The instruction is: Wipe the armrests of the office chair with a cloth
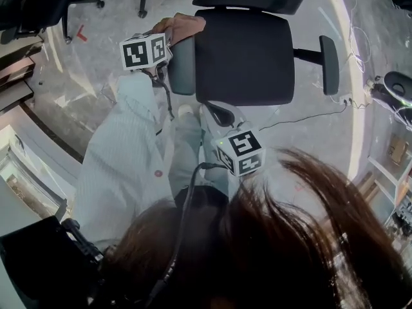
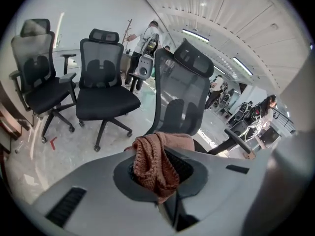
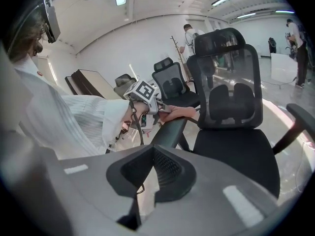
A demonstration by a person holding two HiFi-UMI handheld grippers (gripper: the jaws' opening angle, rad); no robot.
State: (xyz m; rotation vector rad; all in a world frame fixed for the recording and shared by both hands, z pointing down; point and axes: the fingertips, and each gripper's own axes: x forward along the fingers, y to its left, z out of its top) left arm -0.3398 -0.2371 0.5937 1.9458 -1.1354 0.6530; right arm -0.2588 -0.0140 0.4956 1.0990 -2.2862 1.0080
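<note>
Rust-brown knit cloth (image 2: 155,163) clenched in jaws of left gripper (image 2: 165,203); right gripper (image 3: 142,191) closed, empty

Coarse knitted cloth (image 2: 155,162), matt plastic armrest (image 1: 182,66)

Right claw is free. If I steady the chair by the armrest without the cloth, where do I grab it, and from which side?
Likely the front half of that armrest, from above, right claw spanning its narrow width. It is a long, slim, level pad, and its support bar joins the inner side farther back.
</note>
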